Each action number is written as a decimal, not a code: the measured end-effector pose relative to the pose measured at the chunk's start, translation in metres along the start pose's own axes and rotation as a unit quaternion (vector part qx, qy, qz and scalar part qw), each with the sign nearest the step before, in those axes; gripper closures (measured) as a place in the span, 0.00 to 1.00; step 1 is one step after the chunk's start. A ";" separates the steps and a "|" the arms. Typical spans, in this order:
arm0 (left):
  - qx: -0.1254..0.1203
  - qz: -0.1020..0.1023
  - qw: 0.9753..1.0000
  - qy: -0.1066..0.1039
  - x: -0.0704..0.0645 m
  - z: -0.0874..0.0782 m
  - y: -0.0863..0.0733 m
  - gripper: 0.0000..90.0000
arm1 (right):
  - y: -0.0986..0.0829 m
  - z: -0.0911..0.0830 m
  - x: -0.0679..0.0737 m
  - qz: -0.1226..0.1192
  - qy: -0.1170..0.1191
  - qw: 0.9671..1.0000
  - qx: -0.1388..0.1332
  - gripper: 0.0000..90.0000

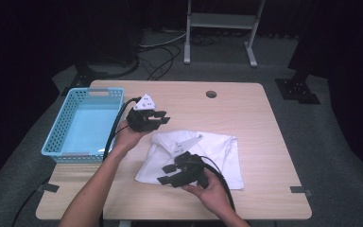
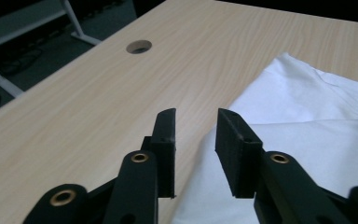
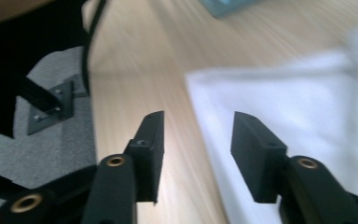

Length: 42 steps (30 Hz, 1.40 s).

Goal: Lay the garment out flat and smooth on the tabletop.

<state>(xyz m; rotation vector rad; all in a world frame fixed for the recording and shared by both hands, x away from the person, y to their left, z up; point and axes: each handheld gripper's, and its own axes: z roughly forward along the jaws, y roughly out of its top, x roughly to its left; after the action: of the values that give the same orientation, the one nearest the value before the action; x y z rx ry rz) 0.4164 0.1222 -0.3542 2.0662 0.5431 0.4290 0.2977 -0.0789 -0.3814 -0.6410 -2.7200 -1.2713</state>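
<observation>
A folded white shirt (image 1: 203, 151) lies on the middle of the wooden table (image 1: 246, 109). My left gripper (image 1: 162, 117) hovers just above the shirt's far left corner, jaws open and empty. In the left gripper view the gripper (image 2: 196, 116) points along the shirt's (image 2: 307, 140) left edge, over bare wood. My right gripper (image 1: 166, 173) is low over the shirt's near left corner, pointing left, also open. In the right gripper view its jaws (image 3: 198, 116) straddle the shirt's (image 3: 284, 93) edge with nothing between them.
A light blue plastic basket (image 1: 59, 137) stands empty at the table's left edge. A round cable hole (image 1: 211, 94) sits near the far edge. Black cables trail from both grippers toward the near edge. Beyond the table are a white metal stand (image 1: 220, 21) and cables on the floor.
</observation>
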 end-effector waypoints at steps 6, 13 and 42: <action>-0.013 0.000 1.000 -0.008 -0.014 -0.002 -0.004 0.70 | -0.030 -0.038 -0.026 0.039 -0.053 0.998 -0.016 0.47; -0.037 -0.022 0.999 -0.008 -0.034 -0.011 -0.011 0.65 | -0.064 -0.062 -0.063 0.110 -0.148 0.983 -0.001 0.29; -0.076 -0.048 0.996 -0.003 -0.117 -0.047 -0.057 0.43 | -0.072 -0.031 -0.067 0.024 -0.153 0.986 0.069 0.23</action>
<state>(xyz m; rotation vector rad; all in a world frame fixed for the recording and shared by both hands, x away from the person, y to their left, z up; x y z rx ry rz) 0.2829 0.1194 -0.3890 1.8872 0.5858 0.3957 0.3268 -0.1657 -0.4284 -0.9504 -2.9772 -1.0367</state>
